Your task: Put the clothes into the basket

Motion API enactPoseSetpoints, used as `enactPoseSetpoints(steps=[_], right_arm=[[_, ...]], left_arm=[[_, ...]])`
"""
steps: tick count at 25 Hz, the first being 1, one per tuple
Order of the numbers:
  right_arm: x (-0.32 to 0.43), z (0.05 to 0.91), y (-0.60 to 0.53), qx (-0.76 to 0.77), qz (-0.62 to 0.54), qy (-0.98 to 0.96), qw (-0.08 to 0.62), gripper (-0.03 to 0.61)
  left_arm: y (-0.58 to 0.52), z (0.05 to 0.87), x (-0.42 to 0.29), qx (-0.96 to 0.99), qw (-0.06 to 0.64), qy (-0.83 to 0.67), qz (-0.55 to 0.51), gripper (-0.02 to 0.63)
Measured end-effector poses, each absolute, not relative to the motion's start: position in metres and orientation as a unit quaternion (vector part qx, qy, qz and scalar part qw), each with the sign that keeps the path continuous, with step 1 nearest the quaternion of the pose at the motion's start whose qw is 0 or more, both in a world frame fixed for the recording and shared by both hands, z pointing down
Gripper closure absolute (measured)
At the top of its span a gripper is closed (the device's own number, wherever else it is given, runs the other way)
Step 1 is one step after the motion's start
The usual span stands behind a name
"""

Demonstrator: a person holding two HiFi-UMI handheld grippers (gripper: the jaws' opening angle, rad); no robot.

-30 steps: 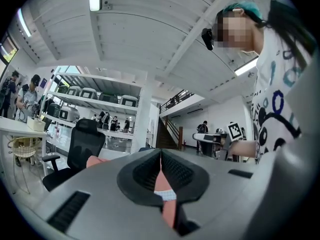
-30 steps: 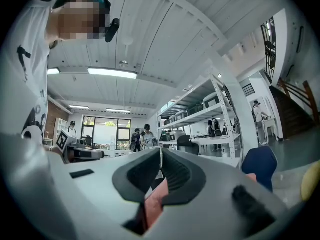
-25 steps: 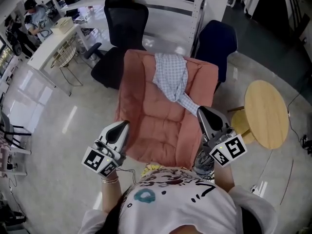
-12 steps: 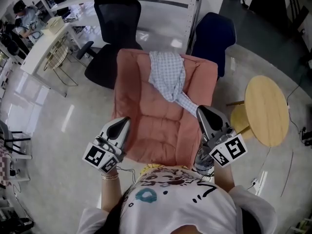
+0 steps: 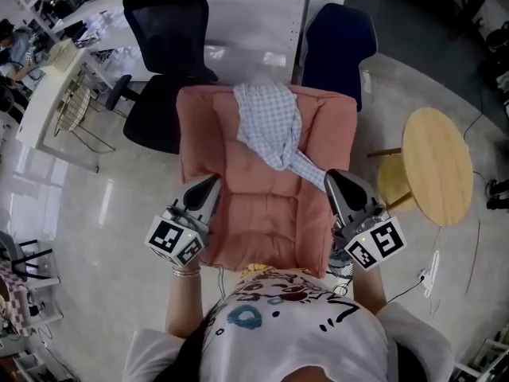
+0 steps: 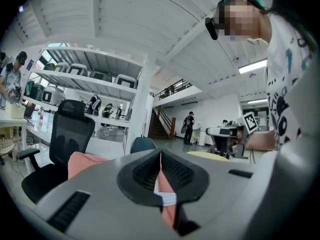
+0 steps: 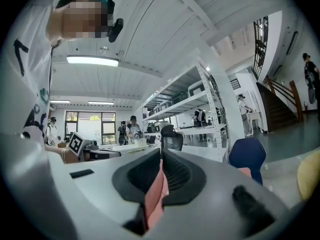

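Observation:
A light checked shirt [image 5: 270, 122] hangs over the backrest of a pink armchair [image 5: 262, 213], and one sleeve trails down onto the seat. My left gripper [image 5: 208, 183] is shut and holds nothing; it sits at the seat's left edge, pointing toward the backrest. My right gripper [image 5: 334, 177] is also shut and empty, over the seat's right edge, just short of the trailing sleeve. In the left gripper view the jaws [image 6: 160, 156] meet in a thin slit showing pink fabric. The right gripper view shows its jaws [image 7: 161, 159] likewise together. No basket is in view.
A black office chair [image 5: 163, 22] and a blue chair [image 5: 338, 38] stand behind the armchair. A round yellow table [image 5: 433, 173] with a yellow stool [image 5: 394, 197] under it is to the right. A white desk [image 5: 48, 94] and wire chair [image 5: 75, 106] are at the left.
Both grippers have moved forward and a little lower toward the armchair, the left one more, and both stay shut. The shirt has not moved.

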State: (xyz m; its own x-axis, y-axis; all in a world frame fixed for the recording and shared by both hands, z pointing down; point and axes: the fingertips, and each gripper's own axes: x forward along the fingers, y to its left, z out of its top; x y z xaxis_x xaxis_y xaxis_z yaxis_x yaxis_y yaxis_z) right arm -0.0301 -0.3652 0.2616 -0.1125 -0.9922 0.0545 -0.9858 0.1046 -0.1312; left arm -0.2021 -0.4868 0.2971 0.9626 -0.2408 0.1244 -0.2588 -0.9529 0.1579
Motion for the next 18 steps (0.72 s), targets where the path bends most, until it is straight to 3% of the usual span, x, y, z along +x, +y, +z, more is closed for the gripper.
enactPoseSetpoints(steps=[18], right_arm=[[0.014,0.374,-0.482,-0.675,-0.141,0.724,-0.010,0.543]], left_arm=[[-0.615,0.429,-0.103,0.982,0.114,-0.102,0.108,0.596]])
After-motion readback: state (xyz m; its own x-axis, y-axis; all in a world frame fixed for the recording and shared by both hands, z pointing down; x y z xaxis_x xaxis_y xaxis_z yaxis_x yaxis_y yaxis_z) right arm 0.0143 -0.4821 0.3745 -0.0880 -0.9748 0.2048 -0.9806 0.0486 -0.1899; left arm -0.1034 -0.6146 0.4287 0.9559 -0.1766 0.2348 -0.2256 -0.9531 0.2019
